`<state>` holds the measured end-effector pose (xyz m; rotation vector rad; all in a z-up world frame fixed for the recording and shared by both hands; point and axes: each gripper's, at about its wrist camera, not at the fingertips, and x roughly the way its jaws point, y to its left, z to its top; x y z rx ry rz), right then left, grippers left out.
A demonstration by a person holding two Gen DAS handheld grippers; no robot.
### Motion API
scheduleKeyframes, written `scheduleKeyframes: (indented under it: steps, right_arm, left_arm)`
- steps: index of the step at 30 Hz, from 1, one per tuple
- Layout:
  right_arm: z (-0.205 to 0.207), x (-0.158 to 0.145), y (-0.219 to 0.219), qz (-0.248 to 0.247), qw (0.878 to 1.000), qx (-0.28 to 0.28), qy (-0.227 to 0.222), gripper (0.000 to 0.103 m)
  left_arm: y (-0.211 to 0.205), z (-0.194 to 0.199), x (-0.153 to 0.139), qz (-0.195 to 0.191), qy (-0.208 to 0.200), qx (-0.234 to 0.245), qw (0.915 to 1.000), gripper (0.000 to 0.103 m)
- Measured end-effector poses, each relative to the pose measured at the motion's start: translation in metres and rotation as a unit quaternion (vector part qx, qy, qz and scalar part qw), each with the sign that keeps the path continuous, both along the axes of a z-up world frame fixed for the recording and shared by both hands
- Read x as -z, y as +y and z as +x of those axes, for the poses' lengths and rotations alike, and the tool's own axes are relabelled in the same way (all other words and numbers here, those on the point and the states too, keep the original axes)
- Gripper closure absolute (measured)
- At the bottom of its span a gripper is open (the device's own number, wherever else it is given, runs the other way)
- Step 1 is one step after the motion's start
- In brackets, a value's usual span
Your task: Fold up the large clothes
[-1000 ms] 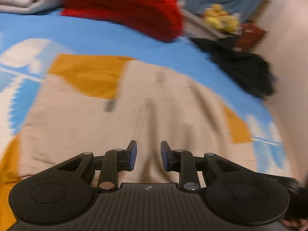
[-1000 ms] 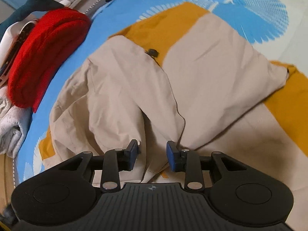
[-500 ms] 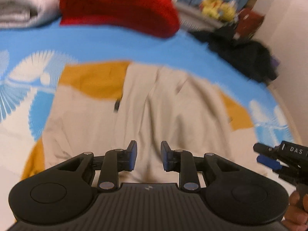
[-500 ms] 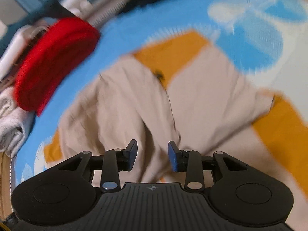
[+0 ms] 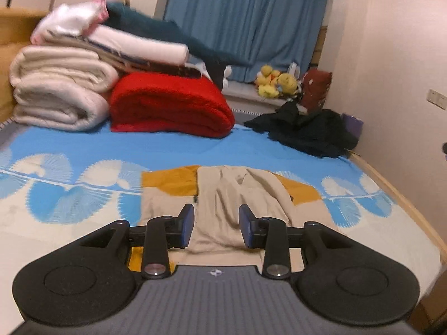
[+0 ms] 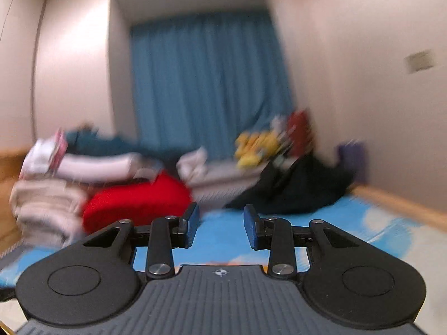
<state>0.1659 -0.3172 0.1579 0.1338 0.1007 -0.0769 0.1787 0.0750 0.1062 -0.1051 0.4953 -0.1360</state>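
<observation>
left wrist view | left tongs (image 5: 214,226) opening, empty, above beige-and-mustard garment (image 5: 237,195) flat on bed for folding | right tongs (image 6: 220,226) apart, empty

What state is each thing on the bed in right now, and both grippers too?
Beige and mustard garment: lying partly folded on the bed, not held.
Left gripper: jaws opening, nothing between them.
Right gripper: open, empty.
Red blanket: folded.
White quilts: folded, stacked.
Black clothes: crumpled heap, unfolded.
Blue curtain: drawn shut.
</observation>
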Motion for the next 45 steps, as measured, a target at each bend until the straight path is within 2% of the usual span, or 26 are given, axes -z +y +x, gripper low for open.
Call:
scheduleKeyframes:
  steps: [3, 5, 6, 7, 8, 10, 14, 16, 18, 20, 22, 24, 29, 34, 35, 39, 42, 45]
  right_arm:
    - [-0.07, -0.006, -0.028, -0.027, 0.999, 0.039, -0.021, 0.069]
    - [-0.109, -0.001, -0.046, -0.041, 0.997, 0.062, -0.006, 0.069]
    - [-0.122, 0.003, -0.054, -0.04, 0.997, 0.07, 0.006, 0.069]
    - [-0.136, 0.008, -0.062, -0.036, 0.996, 0.078, 0.015, 0.069]
    - [-0.148, 0.015, -0.07, -0.033, 0.996, 0.083, 0.021, 0.069]
    - [-0.167, 0.031, -0.079, -0.029, 0.995, 0.09, 0.032, 0.069]
    - [-0.191, 0.067, -0.086, -0.013, 0.995, 0.09, 0.051, 0.073]
    - [-0.183, 0.076, -0.086, -0.02, 0.994, 0.083, 0.07, 0.073]
    - [-0.177, 0.081, -0.09, -0.01, 0.994, 0.071, 0.088, 0.073]
    - [-0.169, 0.095, -0.093, 0.002, 0.99, 0.052, 0.131, 0.073]
    - [-0.155, 0.114, -0.1, 0.032, 0.981, 0.05, 0.187, 0.073]
    - [-0.139, 0.13, -0.108, 0.062, 0.971, 0.048, 0.227, 0.073]
    - [-0.118, 0.169, -0.113, 0.087, 0.946, 0.069, 0.304, 0.073]
    - [-0.1, 0.197, -0.121, 0.124, 0.923, 0.076, 0.356, 0.072]
    - [-0.096, 0.202, -0.121, 0.125, 0.919, 0.078, 0.367, 0.072]
    - [-0.086, 0.224, -0.126, 0.12, 0.902, 0.091, 0.406, 0.072]
    - [-0.083, 0.234, -0.13, 0.128, 0.892, 0.094, 0.423, 0.072]
    - [-0.079, 0.244, -0.128, 0.129, 0.884, 0.089, 0.44, 0.069]
  left_arm:
    - [0.017, -0.065, 0.004, 0.022, -0.021, -0.002, 0.9995, 0.064]
    - [0.027, -0.098, 0.015, 0.033, -0.029, -0.008, 0.999, 0.065]
    - [0.033, -0.112, 0.023, 0.038, -0.026, -0.016, 0.9988, 0.07]
    - [0.039, -0.122, 0.028, 0.026, -0.009, -0.037, 0.9989, 0.076]
    - [0.047, -0.129, 0.03, -0.003, 0.001, -0.045, 0.999, 0.083]
    - [0.056, -0.144, 0.035, -0.042, -0.005, -0.054, 0.9977, 0.083]
    - [0.061, -0.152, 0.036, -0.056, 0.026, -0.073, 0.9955, 0.083]
    - [0.06, -0.153, 0.038, -0.046, 0.026, -0.065, 0.9965, 0.083]
    - [0.061, -0.15, 0.053, -0.038, 0.039, -0.061, 0.9966, 0.083]
    - [0.068, -0.143, 0.077, -0.06, 0.07, -0.068, 0.9934, 0.083]
    - [0.072, -0.126, 0.094, -0.075, 0.123, -0.081, 0.9863, 0.083]
    - [0.075, -0.116, 0.106, -0.078, 0.139, -0.084, 0.9836, 0.083]
    - [0.089, -0.099, 0.128, -0.089, 0.196, -0.116, 0.9698, 0.083]
    - [0.097, -0.087, 0.147, -0.098, 0.234, -0.138, 0.9573, 0.076]
    - [0.097, -0.083, 0.153, -0.093, 0.245, -0.142, 0.9545, 0.073]
    - [0.098, -0.073, 0.175, -0.076, 0.282, -0.157, 0.9434, 0.073]
    - [0.105, -0.069, 0.187, -0.074, 0.299, -0.175, 0.9353, 0.068]
    - [0.11, -0.066, 0.196, -0.072, 0.317, -0.184, 0.9276, 0.068]
